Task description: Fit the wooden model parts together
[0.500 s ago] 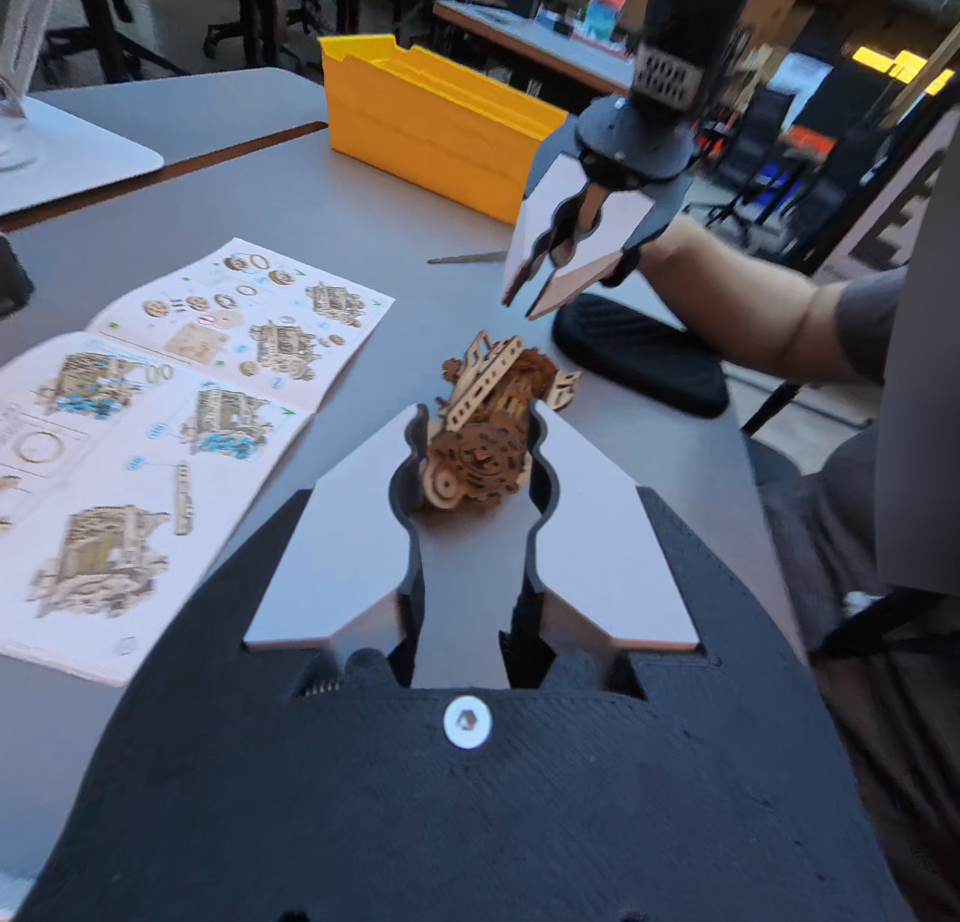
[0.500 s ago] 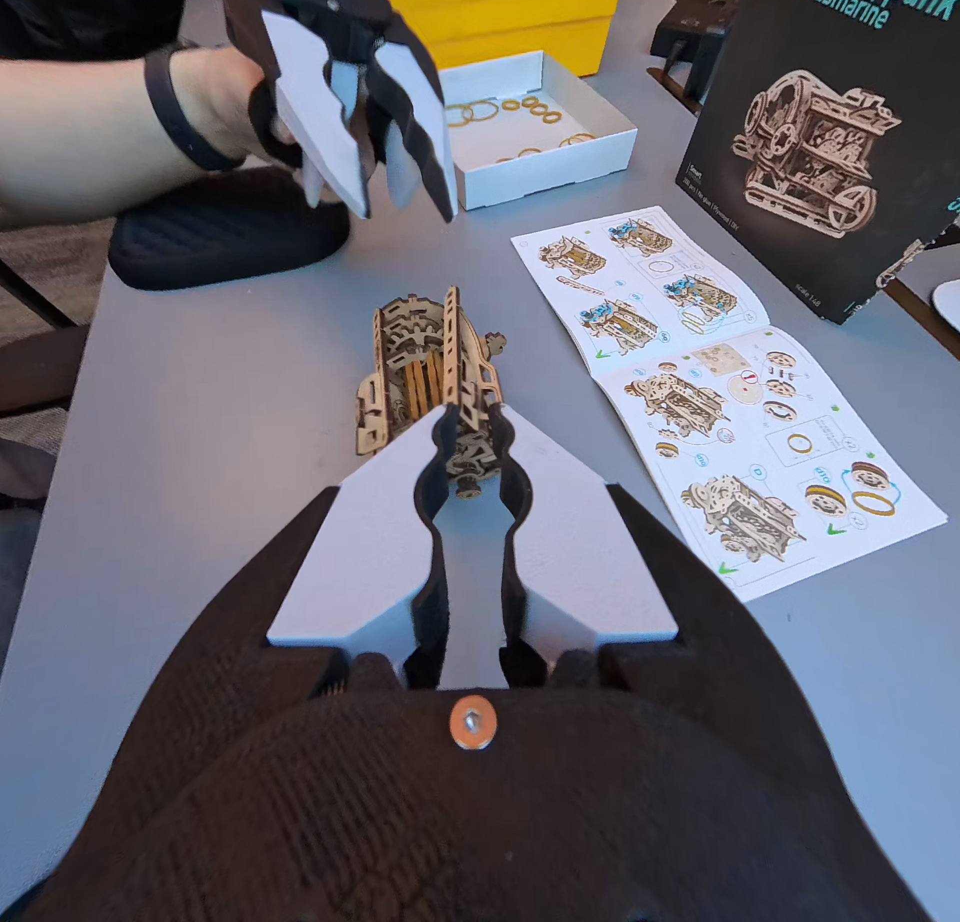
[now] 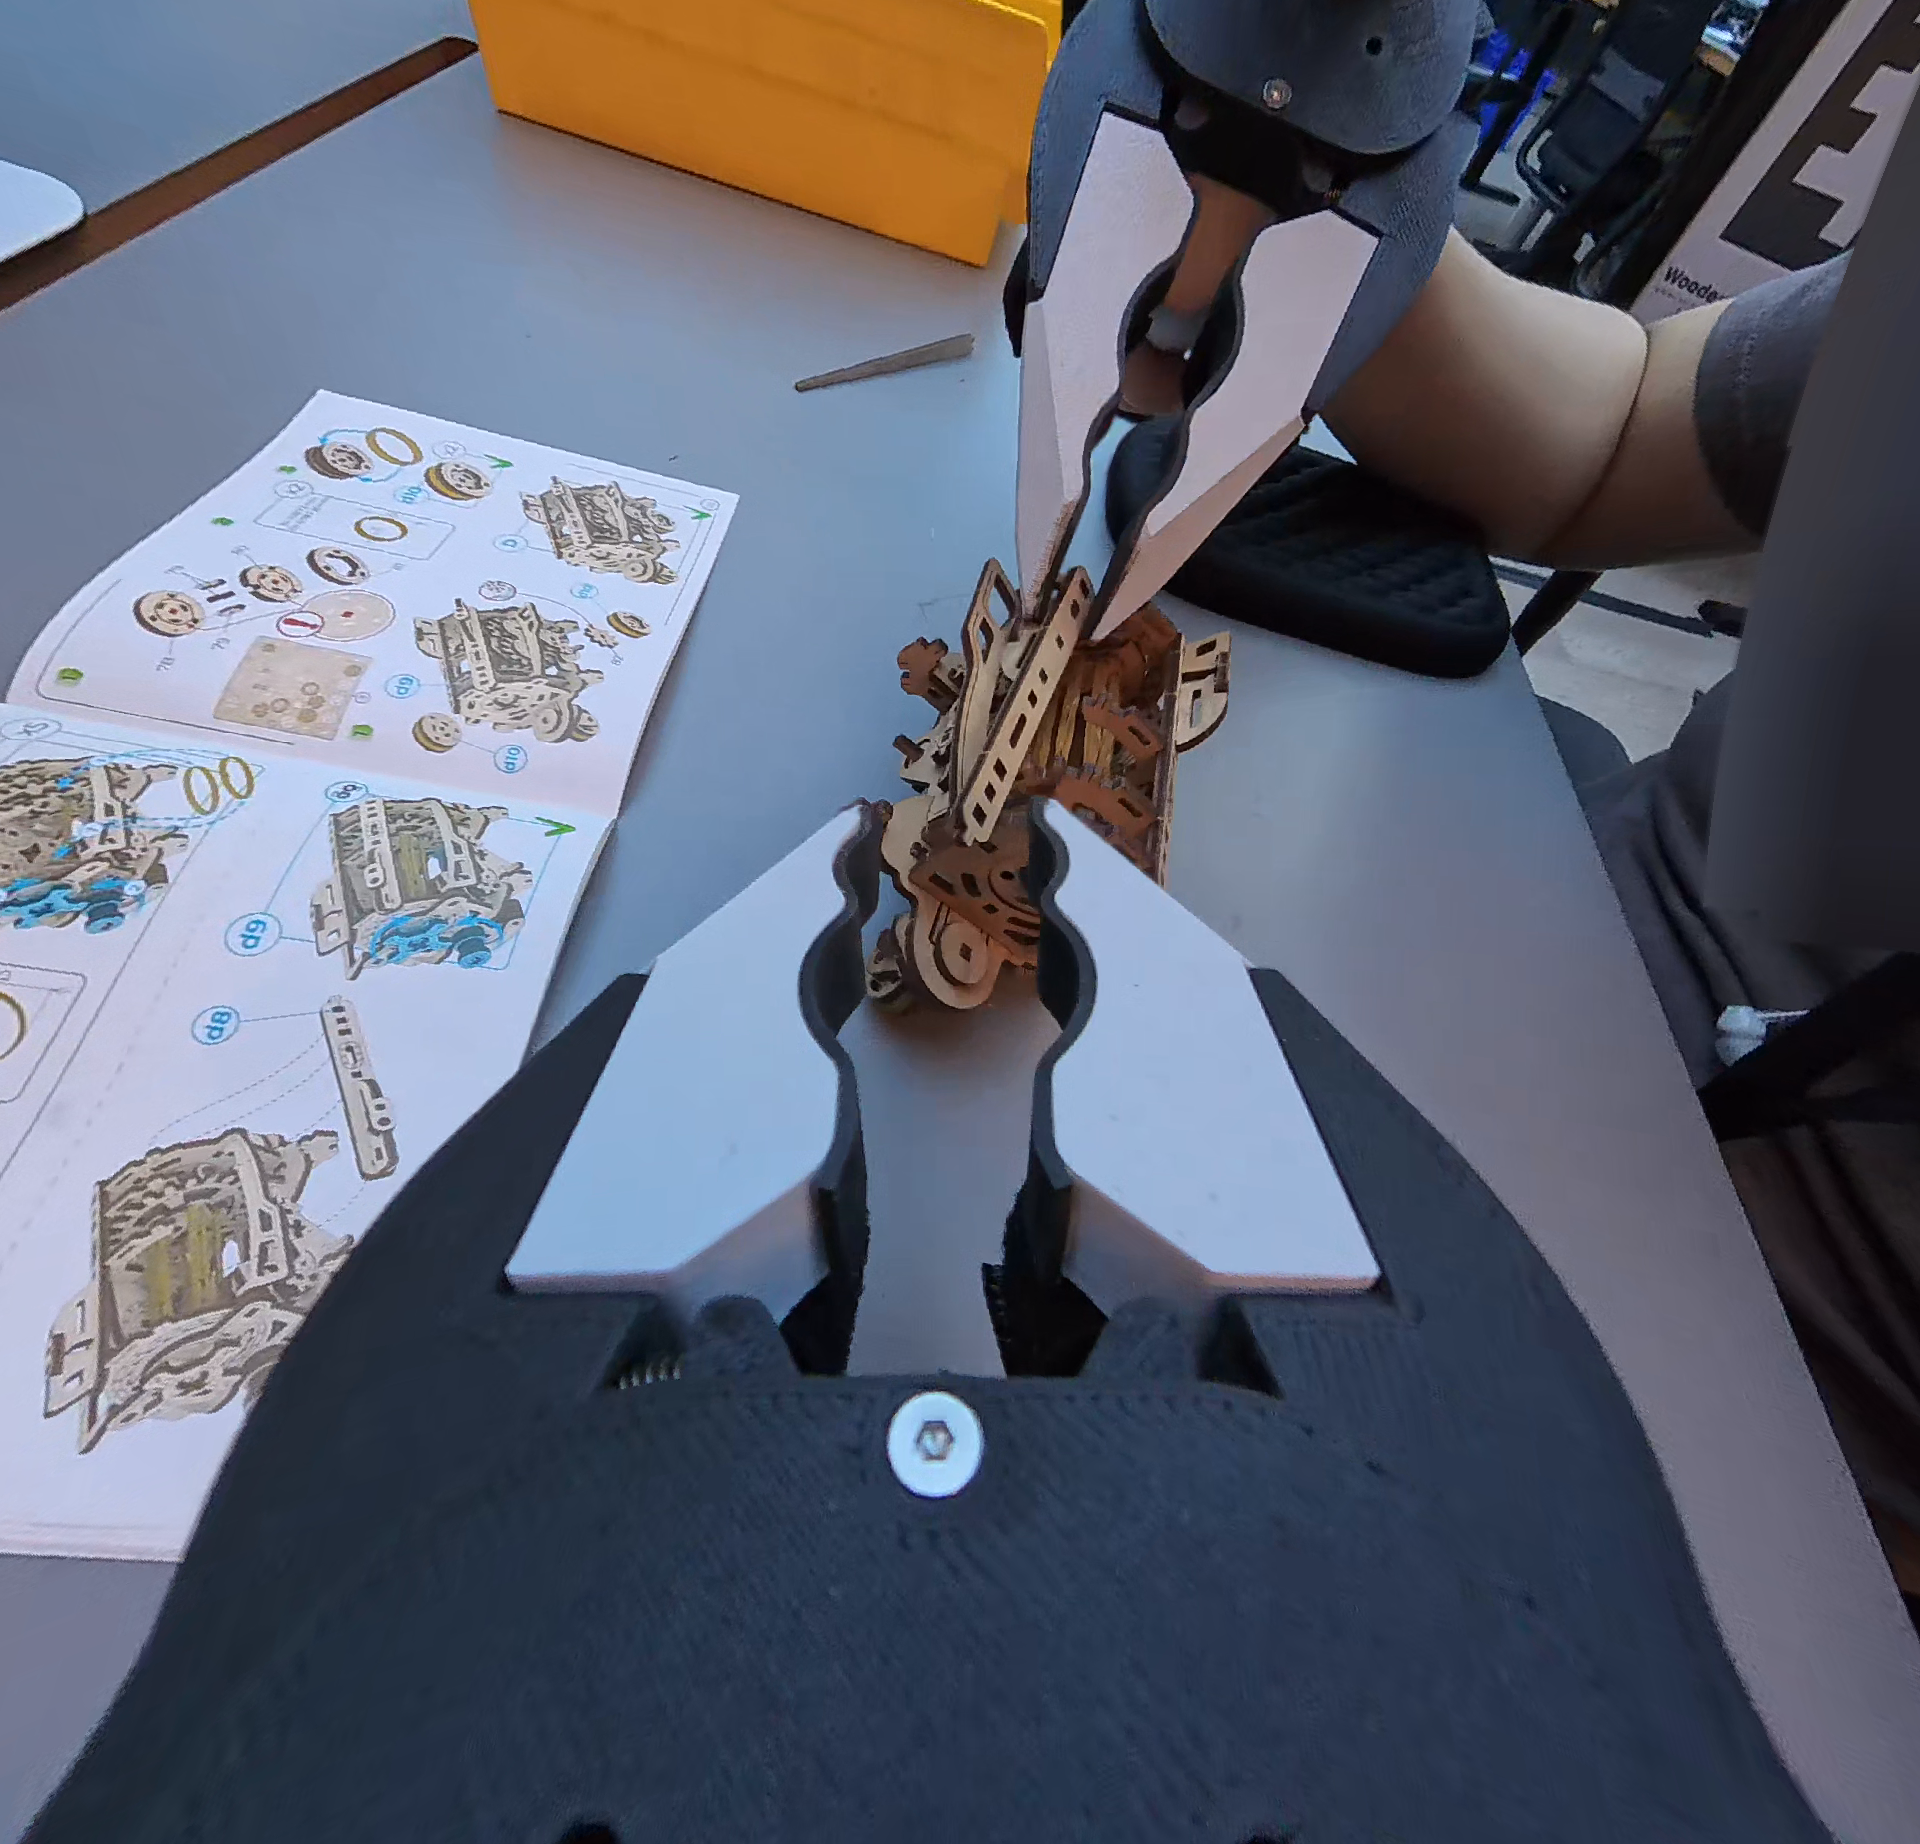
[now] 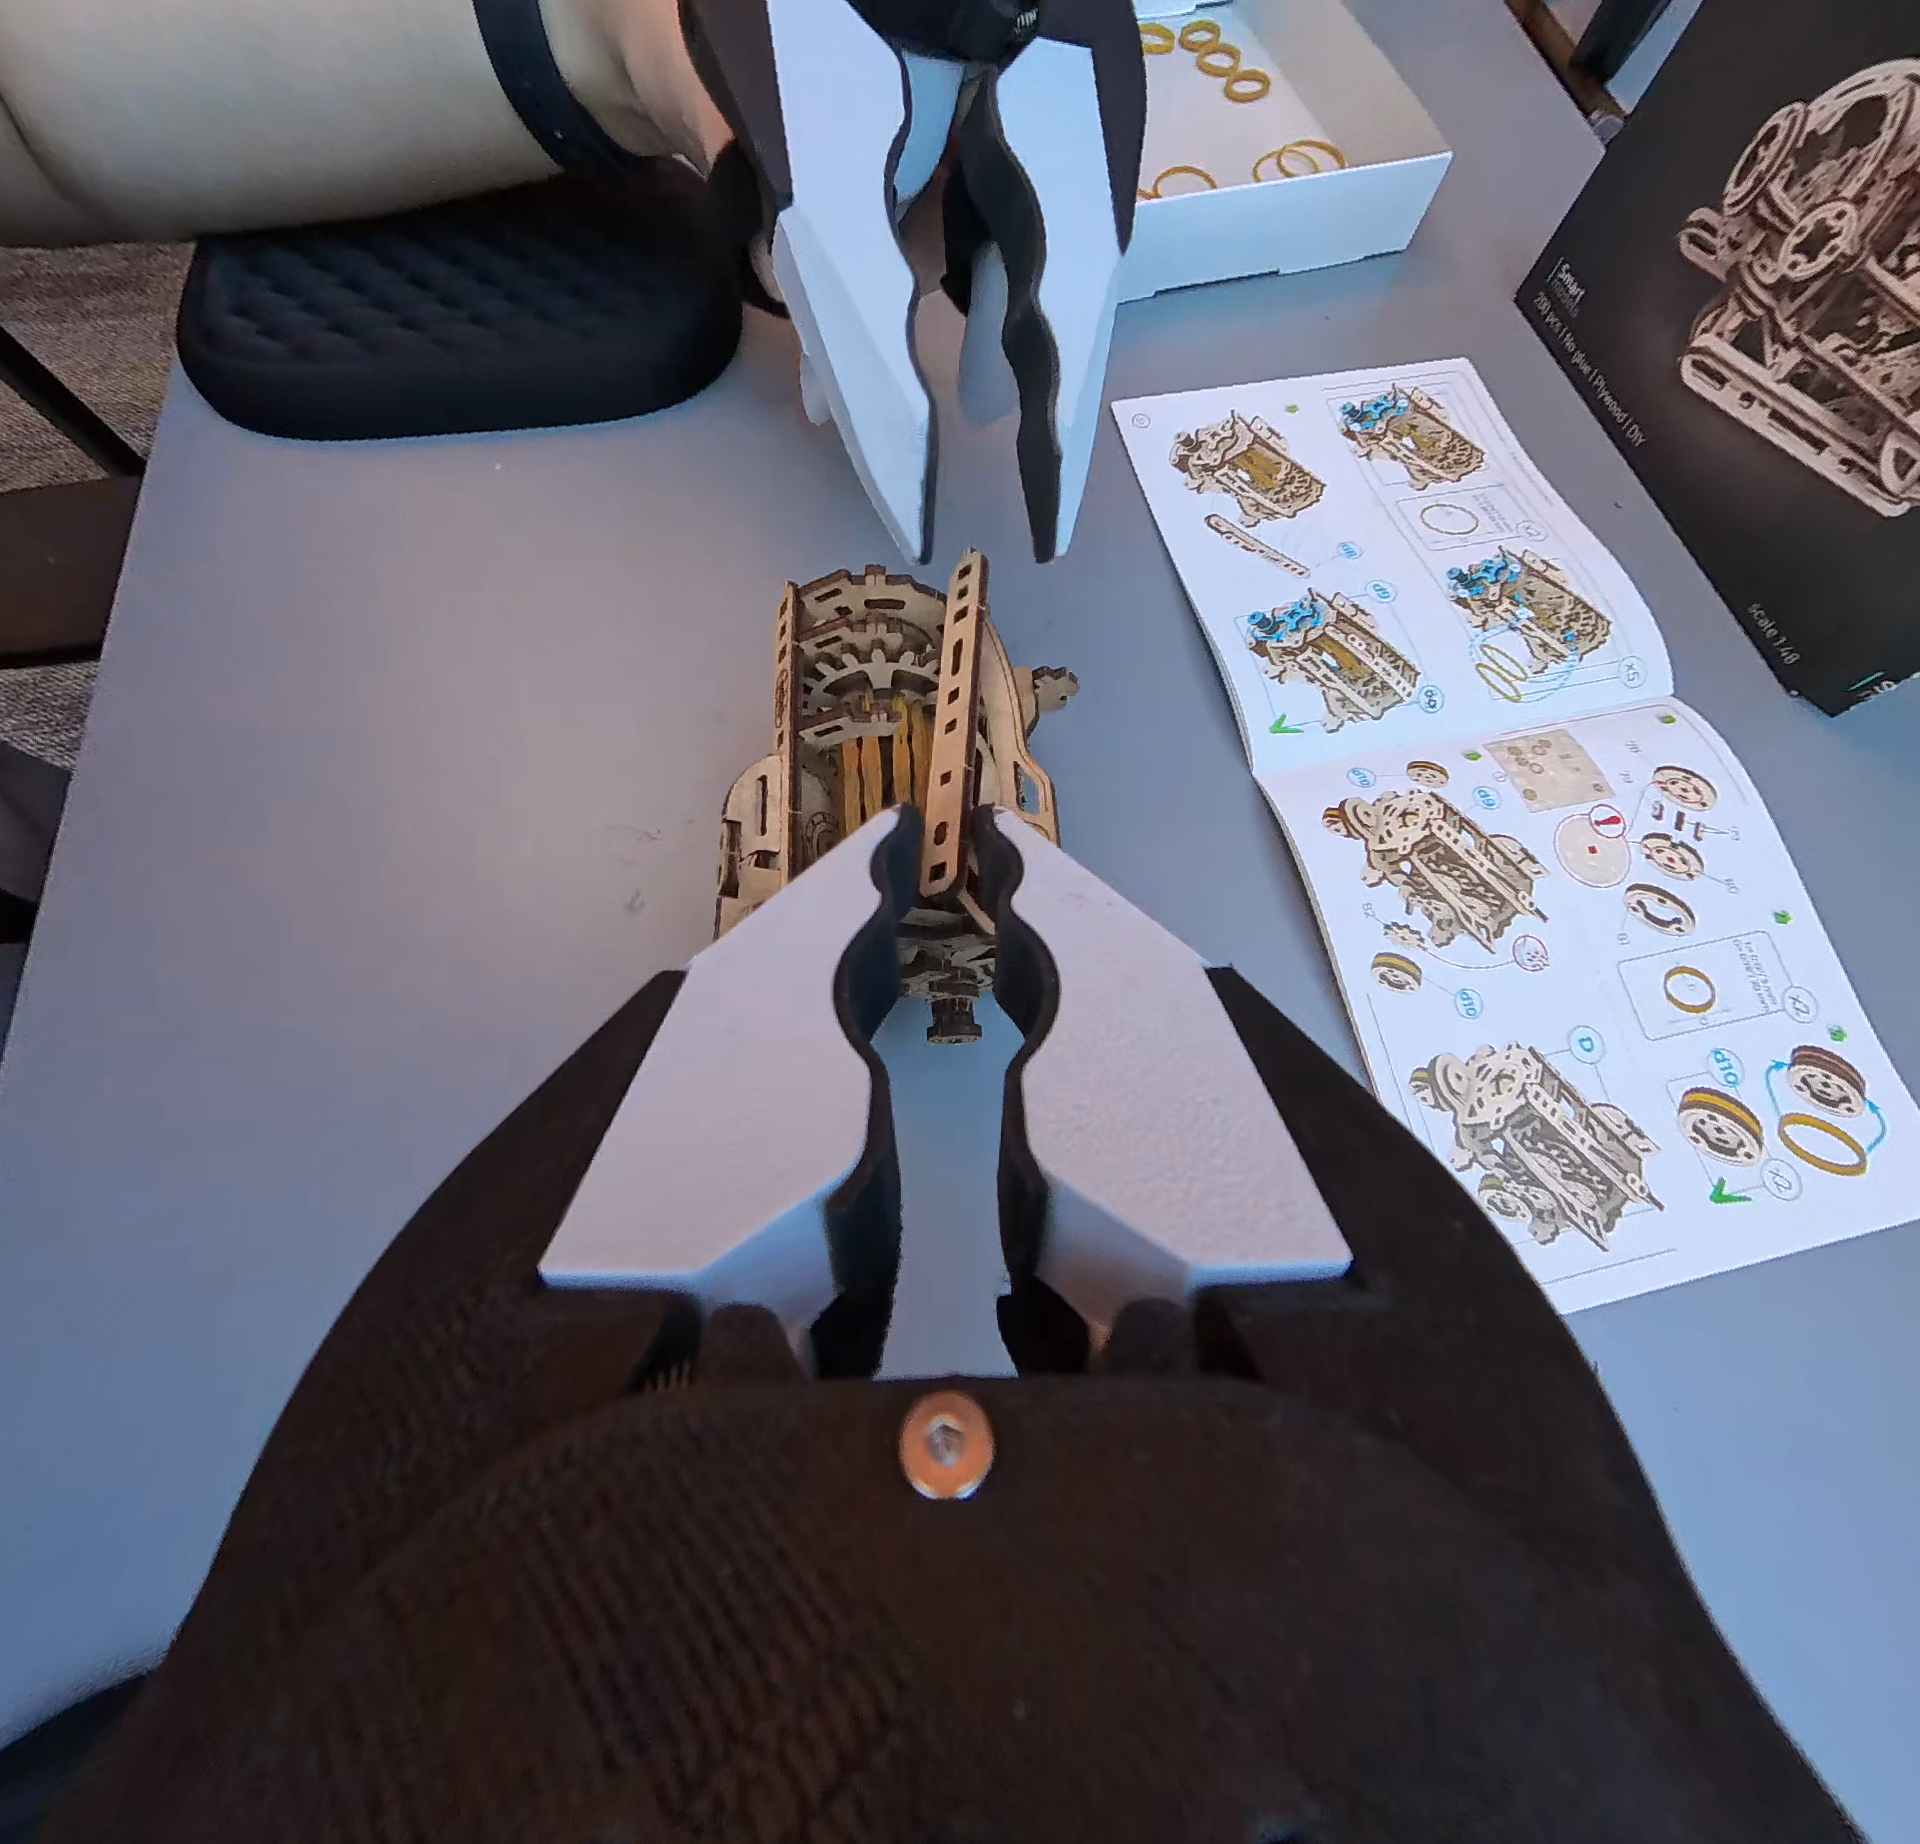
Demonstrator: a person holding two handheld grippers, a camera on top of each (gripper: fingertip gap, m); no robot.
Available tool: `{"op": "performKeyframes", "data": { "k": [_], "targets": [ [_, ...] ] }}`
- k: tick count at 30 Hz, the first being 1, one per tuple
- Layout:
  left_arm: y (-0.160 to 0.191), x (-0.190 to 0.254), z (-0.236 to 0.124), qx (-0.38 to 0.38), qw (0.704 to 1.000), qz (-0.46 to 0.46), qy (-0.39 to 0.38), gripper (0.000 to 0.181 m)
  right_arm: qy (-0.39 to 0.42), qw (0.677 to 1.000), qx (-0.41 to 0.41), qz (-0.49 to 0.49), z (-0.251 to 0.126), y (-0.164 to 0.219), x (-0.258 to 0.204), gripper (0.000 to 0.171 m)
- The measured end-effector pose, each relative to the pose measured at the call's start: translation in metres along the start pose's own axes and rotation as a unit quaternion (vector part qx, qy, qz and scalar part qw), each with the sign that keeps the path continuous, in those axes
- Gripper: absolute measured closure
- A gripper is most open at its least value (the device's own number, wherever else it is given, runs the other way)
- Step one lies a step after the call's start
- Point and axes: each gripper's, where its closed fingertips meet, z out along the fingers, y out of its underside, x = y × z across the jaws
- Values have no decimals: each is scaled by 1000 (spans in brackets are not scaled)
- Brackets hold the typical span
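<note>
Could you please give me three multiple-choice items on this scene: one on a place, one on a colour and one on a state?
1. Where do the loose yellow rings lie?
A. in the white box
B. on the booklet
C. in the bin

2. What colour is the bin at the far side of the table?
A. blue
B. yellow
C. green

3. How is the right gripper?
A. wide open above the bin
B. lying on the table
C. closed on the slotted strip

Answers:
1. A, as the rings sit inside the white box.
2. B, as the bin is plain yellow.
3. C, as the right gripper has its fingertips pressed on either side of the slotted strip, as far as the views show.
</note>
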Motion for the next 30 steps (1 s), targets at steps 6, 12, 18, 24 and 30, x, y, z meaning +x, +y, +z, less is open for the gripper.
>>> {"op": "performKeyframes", "data": {
  "k": [6, 12, 18, 24, 30],
  "targets": [
    [3, 7, 6, 5, 1000, 13, 25, 176, 21, 999, 5, -36, -1, -2, -2, 164],
    [-7, 16, 0, 41, 998, 23, 31, 179, 73, 992, 35, -102, -8, -11, -2, 164],
    [-18, 22, -5, 56, 998, 2, 31, 155, 121, 977, 53, -169, -15, -16, -2, 165],
    [-23, 27, -1, 51, 995, -54, 72, 148, 169, 951, 52, -254, -22, -17, -4, 165],
    [-33, 30, 0, 33, 988, -95, 118, 151, 261, 862, 15, -435, -23, -17, -11, 165]
  ]
}}
